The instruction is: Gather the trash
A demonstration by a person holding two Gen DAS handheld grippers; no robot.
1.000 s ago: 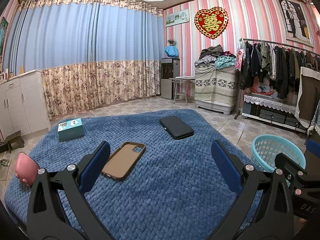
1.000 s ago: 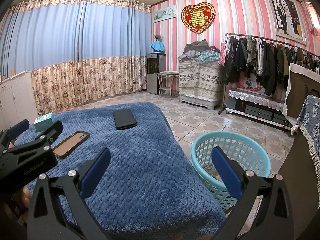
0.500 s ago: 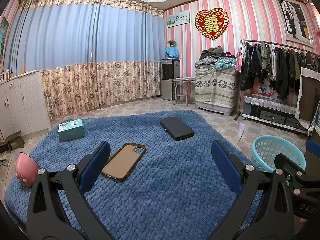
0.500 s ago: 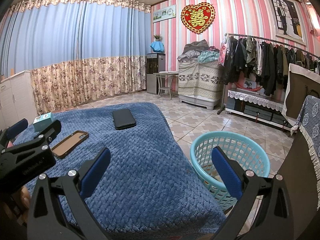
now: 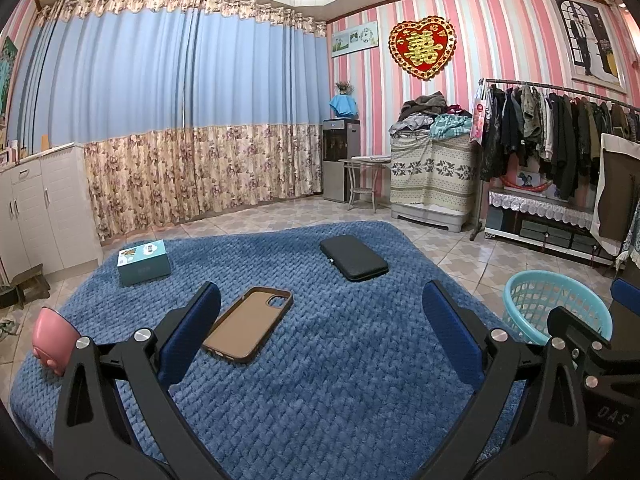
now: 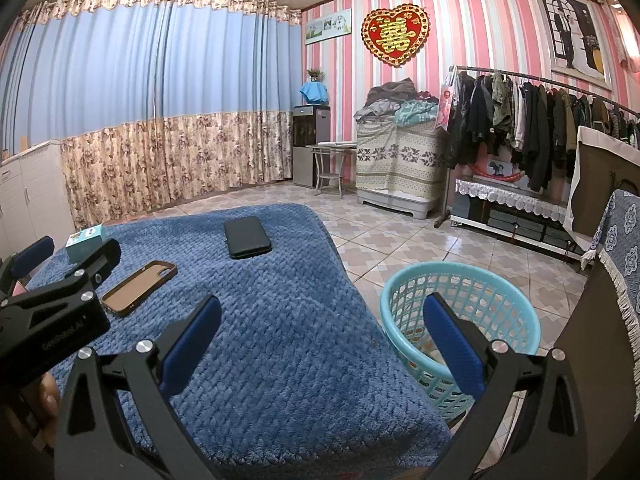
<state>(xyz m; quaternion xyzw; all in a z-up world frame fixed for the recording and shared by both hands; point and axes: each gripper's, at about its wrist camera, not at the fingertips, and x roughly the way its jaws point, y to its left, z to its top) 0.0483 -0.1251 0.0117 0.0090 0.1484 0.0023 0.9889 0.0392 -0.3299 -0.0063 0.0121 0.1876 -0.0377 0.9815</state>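
Both grippers' fingers (image 5: 192,336) spread, empty; phone case (image 5: 249,323) lies diagonally, camera-cutout end away

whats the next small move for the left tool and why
Probably ease the left tool forward and down toward the phone case. Both tools are open and empty, the case lies nearest on the blue blanket, and the basket waits beside the bed.

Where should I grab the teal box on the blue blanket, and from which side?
Grip the teal box across its two long side walls, coming straight down from above. It lies flat on the blue blanket with its broad printed top up, nothing beside it, so an open left gripper can probably straddle its narrower width.
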